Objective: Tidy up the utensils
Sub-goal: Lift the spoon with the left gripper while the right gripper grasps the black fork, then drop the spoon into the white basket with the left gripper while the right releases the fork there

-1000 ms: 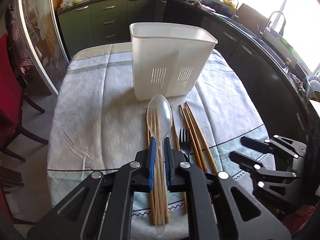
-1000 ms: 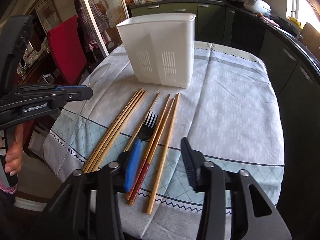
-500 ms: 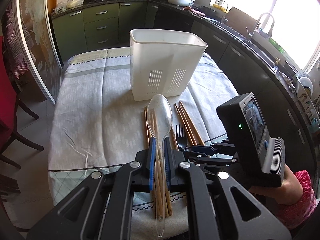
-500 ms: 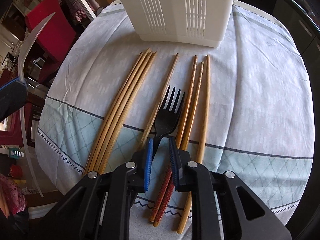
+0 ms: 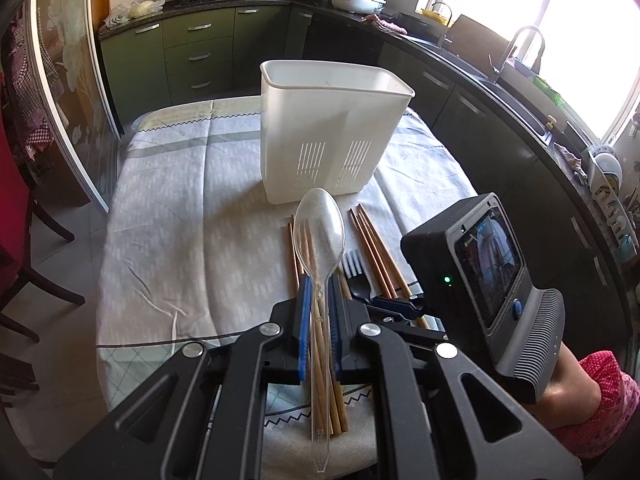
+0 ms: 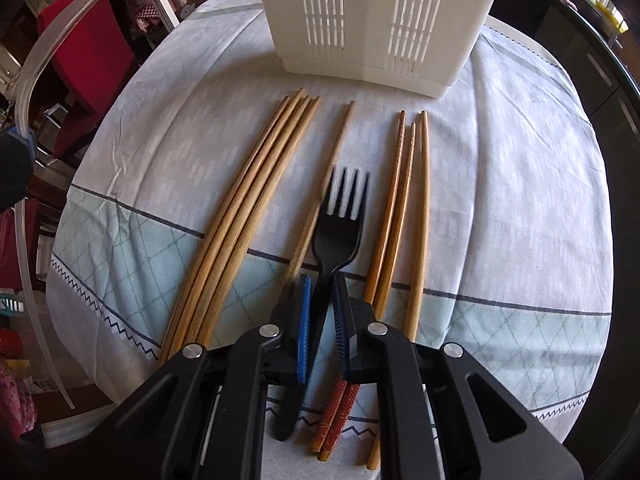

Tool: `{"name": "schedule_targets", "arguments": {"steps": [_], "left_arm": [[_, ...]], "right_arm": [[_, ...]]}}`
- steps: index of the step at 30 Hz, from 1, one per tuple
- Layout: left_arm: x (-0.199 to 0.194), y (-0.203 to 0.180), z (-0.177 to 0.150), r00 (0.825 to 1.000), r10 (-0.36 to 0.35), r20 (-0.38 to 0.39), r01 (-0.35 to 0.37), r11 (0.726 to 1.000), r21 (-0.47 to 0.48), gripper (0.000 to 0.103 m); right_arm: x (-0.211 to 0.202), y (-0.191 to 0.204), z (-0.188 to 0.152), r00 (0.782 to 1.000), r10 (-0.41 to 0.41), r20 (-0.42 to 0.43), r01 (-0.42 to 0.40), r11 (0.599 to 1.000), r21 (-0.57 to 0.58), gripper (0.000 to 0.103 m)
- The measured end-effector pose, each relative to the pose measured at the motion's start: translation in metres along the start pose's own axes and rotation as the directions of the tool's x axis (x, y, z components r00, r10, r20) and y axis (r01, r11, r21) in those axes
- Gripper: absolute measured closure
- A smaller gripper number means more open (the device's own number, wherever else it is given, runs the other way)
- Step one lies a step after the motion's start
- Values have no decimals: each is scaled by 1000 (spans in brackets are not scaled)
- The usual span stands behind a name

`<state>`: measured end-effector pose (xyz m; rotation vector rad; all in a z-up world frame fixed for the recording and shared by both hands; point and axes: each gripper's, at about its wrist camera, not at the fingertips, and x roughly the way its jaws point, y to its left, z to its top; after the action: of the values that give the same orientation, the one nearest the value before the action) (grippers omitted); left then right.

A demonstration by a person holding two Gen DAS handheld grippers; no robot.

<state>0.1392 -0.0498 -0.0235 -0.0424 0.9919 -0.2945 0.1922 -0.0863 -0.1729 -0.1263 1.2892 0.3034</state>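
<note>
My left gripper (image 5: 318, 292) is shut on a clear plastic spoon (image 5: 320, 236) and holds it above the table, bowl pointing at the white slotted utensil holder (image 5: 332, 136). My right gripper (image 6: 322, 292) is shut on the handle of a black plastic fork (image 6: 340, 224), low over the cloth; it shows in the left wrist view (image 5: 394, 306) too. Several wooden chopsticks (image 6: 248, 216) lie left of the fork, one (image 6: 328, 168) beside it, and three more (image 6: 404, 208) to its right. The holder (image 6: 376, 20) stands just beyond them.
The table has a grey and pale blue cloth (image 5: 180, 220), front edge close to me. A red chair (image 6: 88, 48) stands at the left. Kitchen counters (image 5: 500, 92) and a sink run along the right and back.
My right gripper dropped to the table and shut on the black fork, which has now shifted slightly. My left gripper kept hold of the spoon and rose a little.
</note>
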Motion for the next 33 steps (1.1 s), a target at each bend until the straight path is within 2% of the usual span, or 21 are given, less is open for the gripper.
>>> {"name": "schedule_targets", "arguments": {"steps": [3, 5, 8, 10, 12, 15, 19, 21, 24, 26, 29, 33], "left_arm": [[-8, 1, 9, 1000, 0, 28, 0, 1000, -10, 95], [-17, 2, 20, 998, 0, 62, 1, 1000, -15, 95], [-36, 2, 48, 989, -20, 146, 24, 999, -25, 95], [-50, 2, 72, 973, -20, 229, 29, 999, -34, 95], [-60, 3, 99, 948, -20, 317, 37, 998, -46, 95], [-64, 0, 137, 893, -10, 451, 35, 998, -48, 95], [-54, -4, 171, 800, 21, 599, 19, 998, -60, 95], [-38, -6, 180, 777, 50, 627, -12, 998, -64, 95], [-12, -10, 185, 768, 84, 635, -55, 996, -65, 95], [5, -11, 183, 763, 105, 638, -82, 994, -65, 95], [27, -10, 175, 778, 119, 617, -107, 993, -56, 94], [51, -7, 163, 810, 121, 574, -127, 991, -30, 94]], "right_arm": [[-19, -10, -2, 995, 55, 82, -58, 998, 33, 93], [-36, -18, -5, 983, 119, 139, -127, 991, 48, 93], [-64, -34, -13, 947, 214, 239, -235, 970, 60, 93], [-82, -46, -20, 915, 255, 313, -286, 956, 59, 93], [-95, -56, -25, 883, 291, 369, -334, 941, 58, 93], [-104, -67, -32, 851, 316, 419, -371, 927, 53, 93], [-105, -81, -39, 825, 361, 435, -424, 904, 54, 93], [-106, -87, -40, 821, 349, 451, -417, 907, 58, 93], [-113, -95, -43, 810, 330, 485, -407, 912, 59, 93], [-123, -99, -41, 794, 310, 523, -395, 917, 55, 93], [-138, -101, -36, 771, 288, 568, -375, 926, 40, 93], [-158, -101, -17, 742, 271, 613, -359, 933, 21, 93]]}}
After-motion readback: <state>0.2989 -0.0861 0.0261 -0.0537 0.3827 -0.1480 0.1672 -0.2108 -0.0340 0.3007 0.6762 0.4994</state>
